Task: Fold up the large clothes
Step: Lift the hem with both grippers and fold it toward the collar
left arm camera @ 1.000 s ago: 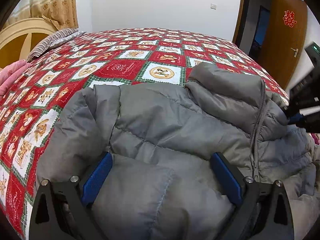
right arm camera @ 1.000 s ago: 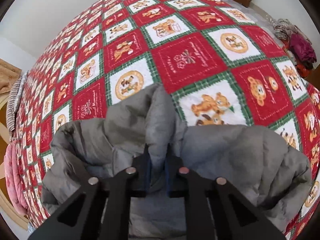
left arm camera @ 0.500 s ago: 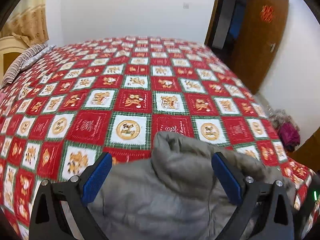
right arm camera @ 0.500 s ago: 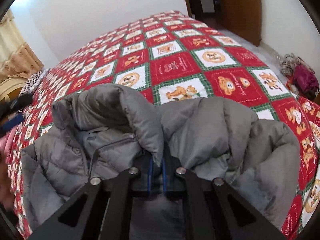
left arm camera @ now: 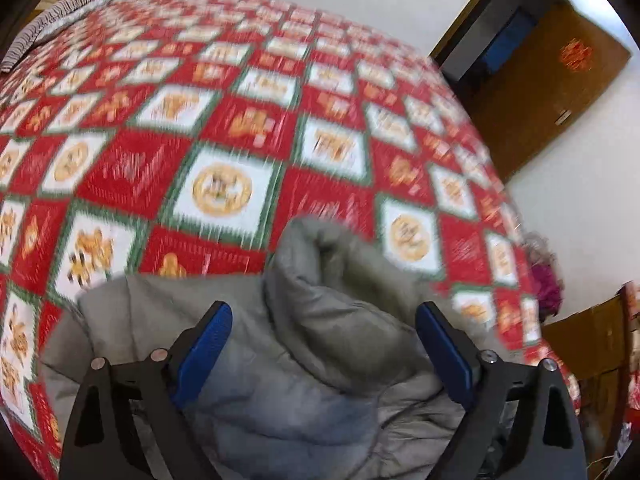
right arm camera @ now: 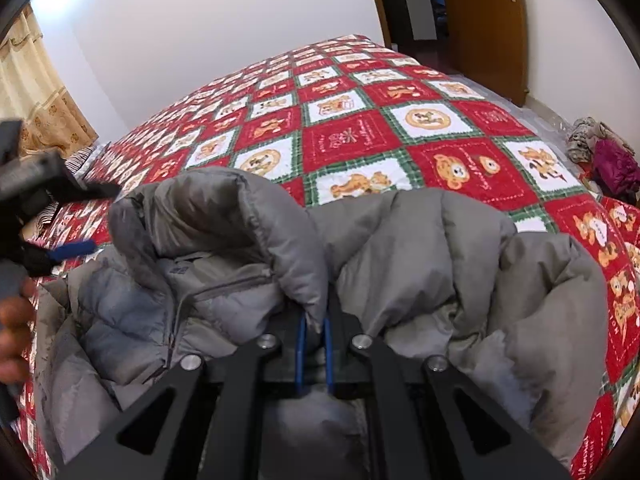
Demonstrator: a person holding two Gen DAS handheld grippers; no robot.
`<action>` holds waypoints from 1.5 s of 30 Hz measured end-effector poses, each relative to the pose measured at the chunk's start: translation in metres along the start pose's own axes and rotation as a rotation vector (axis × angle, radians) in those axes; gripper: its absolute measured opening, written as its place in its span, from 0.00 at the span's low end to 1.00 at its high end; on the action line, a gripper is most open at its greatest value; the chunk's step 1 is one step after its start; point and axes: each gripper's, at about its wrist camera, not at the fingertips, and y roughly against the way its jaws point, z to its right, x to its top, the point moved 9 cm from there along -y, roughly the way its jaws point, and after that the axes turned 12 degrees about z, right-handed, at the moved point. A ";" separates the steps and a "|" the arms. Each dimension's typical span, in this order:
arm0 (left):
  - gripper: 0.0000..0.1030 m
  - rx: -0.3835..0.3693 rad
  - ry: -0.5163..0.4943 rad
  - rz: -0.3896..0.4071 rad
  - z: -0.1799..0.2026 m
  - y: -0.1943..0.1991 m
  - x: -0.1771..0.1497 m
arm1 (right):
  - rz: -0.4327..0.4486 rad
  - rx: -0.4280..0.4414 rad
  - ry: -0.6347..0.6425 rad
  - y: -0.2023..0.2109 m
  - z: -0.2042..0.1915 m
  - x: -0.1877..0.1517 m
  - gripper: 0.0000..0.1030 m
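Grey puffer jacket (right arm camera: pixel 400 256) lies bunched at lower centre of frame on the red patchwork quilt (right arm camera: pixel 400 136); right gripper (right arm camera: pixel 314 344) nearly shut, pinching a fold by the collar; left gripper (left arm camera: pixel 320 352) wide, jaws closing, jacket betw. them, pads not touching; best grab opp. edge w/ left before pulling flat.

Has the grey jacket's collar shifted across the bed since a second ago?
Yes. The grey jacket's collar, pinched in the right tongs, has been drawn back from the bear squares of the quilt.
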 end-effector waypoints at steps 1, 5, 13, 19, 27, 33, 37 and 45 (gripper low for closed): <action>0.91 -0.005 -0.011 0.016 0.004 0.003 0.004 | 0.003 0.002 -0.003 0.000 0.000 0.000 0.08; 0.91 0.060 -0.120 -0.007 0.018 -0.010 0.005 | 0.016 -0.005 0.011 0.002 0.000 0.000 0.08; 0.47 0.093 -0.130 -0.090 0.001 -0.030 -0.031 | 0.035 0.004 0.012 0.006 0.001 -0.002 0.08; 0.11 0.016 -0.128 -0.061 -0.020 0.006 -0.046 | -0.006 0.048 -0.066 0.016 0.009 0.003 0.08; 0.11 0.073 -0.170 0.011 -0.062 0.021 -0.091 | -0.034 0.022 -0.008 0.019 0.016 -0.011 0.07; 0.11 0.204 -0.341 0.159 -0.051 0.015 -0.104 | -0.072 0.033 0.000 0.001 0.014 -0.010 0.10; 0.11 0.156 -0.296 0.165 -0.060 0.017 -0.103 | 0.054 0.109 -0.139 0.041 0.033 0.020 0.44; 0.11 0.159 -0.298 0.177 -0.059 0.015 -0.104 | 0.172 0.123 -0.011 0.074 0.000 0.048 0.10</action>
